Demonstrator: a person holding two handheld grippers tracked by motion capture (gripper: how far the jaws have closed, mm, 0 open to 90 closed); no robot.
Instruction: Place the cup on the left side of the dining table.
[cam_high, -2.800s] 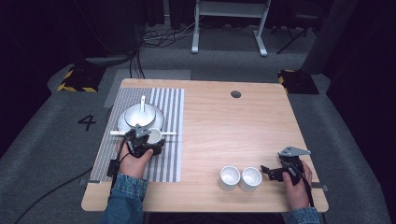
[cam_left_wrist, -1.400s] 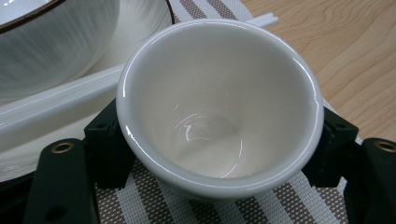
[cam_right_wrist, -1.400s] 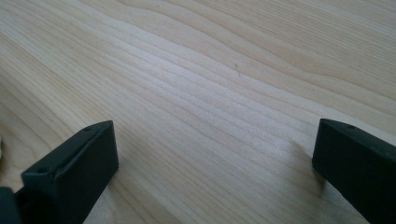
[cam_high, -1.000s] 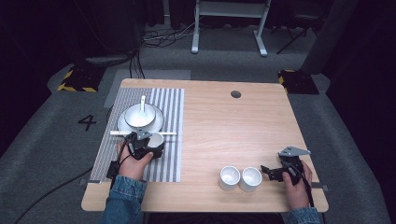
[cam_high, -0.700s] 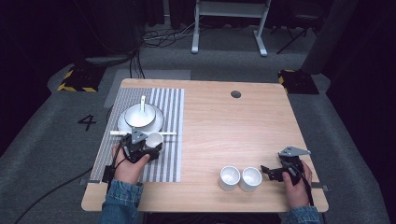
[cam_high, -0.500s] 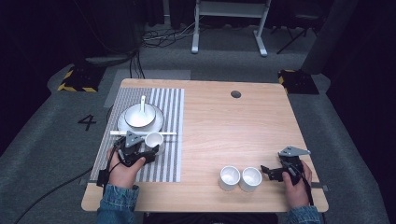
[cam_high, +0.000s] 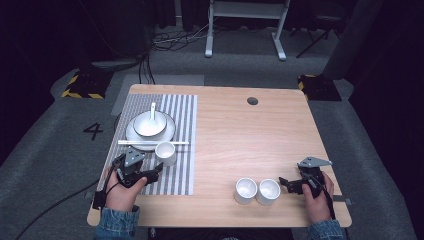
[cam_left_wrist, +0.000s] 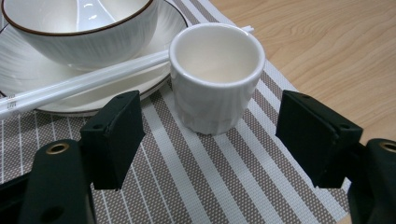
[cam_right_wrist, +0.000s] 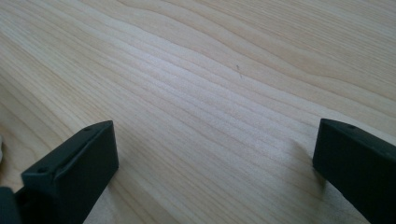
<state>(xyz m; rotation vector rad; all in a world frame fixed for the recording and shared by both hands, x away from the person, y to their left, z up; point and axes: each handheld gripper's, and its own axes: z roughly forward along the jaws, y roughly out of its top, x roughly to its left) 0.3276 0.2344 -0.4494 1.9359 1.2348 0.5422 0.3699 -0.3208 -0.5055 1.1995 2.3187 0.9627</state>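
Looking down from the high view, we see our left claw (cam_high: 150, 176) resting on the striped placemat (cam_high: 180, 150) at the near left of the worktop (cam_high: 250, 145), just near of a small white cup (cam_high: 165, 153) that stands upright on the mat. That cup sits beside the plate (cam_high: 167, 135), which carries a bowl (cam_high: 148, 124) with a spoon (cam_high: 153, 111) in it, and white chopsticks (cam_high: 180, 143) lie across the plate's near rim. The pieces read as one place setting, which is probably why the cup stands so close to the plate. At the near right, two more white cups (cam_high: 257, 190) wait side by side, touching, and our right claw (cam_high: 286, 183) rests just right of them.

Turning to the left gripper view, we find the left claw (cam_left_wrist: 210, 135) spread wide and holding nothing. The small white cup (cam_left_wrist: 215, 77) stands free just beyond the jaws, centred between them, touching neither. The chopsticks (cam_left_wrist: 84, 84) run along the plate's edge to its left.

Moving to the right gripper view, the right claw (cam_right_wrist: 212, 158) is likewise wide open and empty, with bare wood between its jaws. We judge it is idling near the spare cups.
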